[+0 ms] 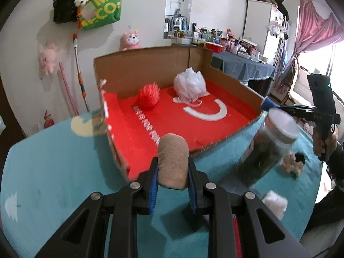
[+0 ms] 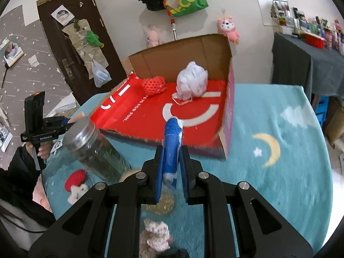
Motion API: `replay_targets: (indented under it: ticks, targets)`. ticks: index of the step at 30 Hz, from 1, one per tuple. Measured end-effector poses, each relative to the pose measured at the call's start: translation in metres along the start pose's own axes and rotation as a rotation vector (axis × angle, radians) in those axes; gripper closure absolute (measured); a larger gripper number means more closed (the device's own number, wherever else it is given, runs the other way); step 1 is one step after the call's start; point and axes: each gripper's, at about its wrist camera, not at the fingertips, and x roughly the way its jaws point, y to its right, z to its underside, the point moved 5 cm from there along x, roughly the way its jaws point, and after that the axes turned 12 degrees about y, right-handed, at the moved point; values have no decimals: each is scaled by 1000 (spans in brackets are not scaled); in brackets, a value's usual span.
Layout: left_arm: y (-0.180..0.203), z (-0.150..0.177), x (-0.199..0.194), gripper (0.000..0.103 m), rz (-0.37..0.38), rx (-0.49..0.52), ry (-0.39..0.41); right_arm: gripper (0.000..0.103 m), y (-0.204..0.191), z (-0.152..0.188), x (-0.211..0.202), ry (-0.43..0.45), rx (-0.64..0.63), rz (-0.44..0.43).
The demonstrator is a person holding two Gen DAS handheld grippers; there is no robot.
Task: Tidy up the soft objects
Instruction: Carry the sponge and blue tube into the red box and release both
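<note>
My left gripper (image 1: 173, 172) is shut on a tan soft roll (image 1: 173, 161), held just in front of the red-lined cardboard box (image 1: 193, 116). Inside the box lie a red spiky ball (image 1: 148, 96) and a white mesh puff (image 1: 189, 84). My right gripper (image 2: 172, 167) is shut on a blue sponge (image 2: 172, 142), held above the teal mat before the box's (image 2: 150, 116) near edge. The red ball (image 2: 153, 85) and white puff (image 2: 192, 81) show there too. The right gripper also shows in the left wrist view (image 1: 268, 105), at the right.
A glass jar with a metal lid (image 2: 94, 148) stands on the teal mat (image 2: 279, 150) left of the box front; it also shows in the left wrist view (image 1: 268, 146). Small plush toys (image 2: 75, 182) (image 2: 154, 236) (image 1: 293, 164) and a white puff (image 1: 275, 205) lie on the mat.
</note>
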Motion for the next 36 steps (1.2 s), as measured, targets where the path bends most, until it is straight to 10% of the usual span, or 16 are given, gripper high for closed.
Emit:
replay_targets:
  ticks: [21, 36]
  targets:
    - [-33, -39, 152, 77, -260, -51, -336, 89, 12, -59, 153, -309, -90, 297]
    - [-45, -34, 189, 68, -328, -26, -406, 89, 38, -57, 202, -426, -153, 416]
